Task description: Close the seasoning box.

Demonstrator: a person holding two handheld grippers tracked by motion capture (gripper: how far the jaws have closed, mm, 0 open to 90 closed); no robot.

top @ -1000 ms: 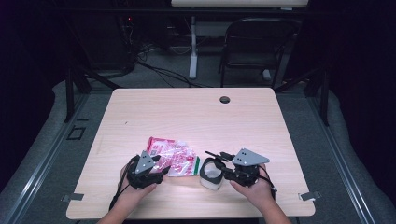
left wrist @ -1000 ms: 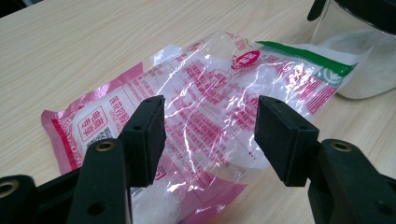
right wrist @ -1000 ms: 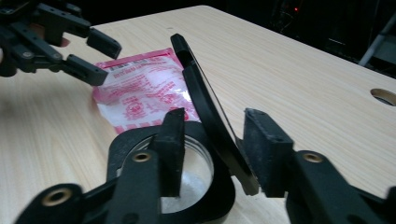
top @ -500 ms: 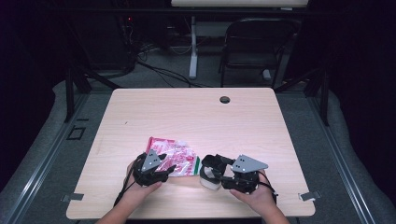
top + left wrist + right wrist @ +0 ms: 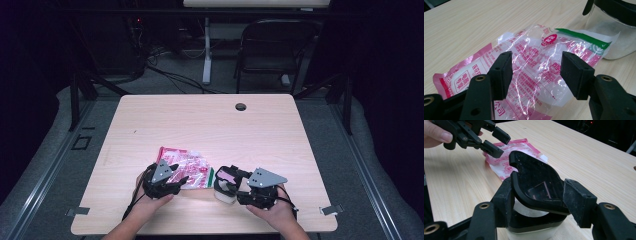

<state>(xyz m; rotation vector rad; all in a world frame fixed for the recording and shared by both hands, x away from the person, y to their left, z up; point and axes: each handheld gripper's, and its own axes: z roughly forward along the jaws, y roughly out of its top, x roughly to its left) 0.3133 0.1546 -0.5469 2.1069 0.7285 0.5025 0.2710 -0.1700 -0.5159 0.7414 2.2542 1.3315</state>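
Right tool (image 5: 537,202), jaws just spread, straddles the jar's (image 5: 225,192) flipped-up lid (image 5: 536,183); left tool (image 5: 536,72) hangs spread over the bag (image 5: 529,65). A nudge could topple the jar, spilling powder.

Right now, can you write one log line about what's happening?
left gripper: open over pink printed plastic bag | right gripper: jaws just opened, around raised black flip lid | clear jar of white powder: beside bag

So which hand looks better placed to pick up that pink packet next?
Probably the left: the left gripper hangs open right over the pink packet, while the right gripper sits around the jar's flip lid.
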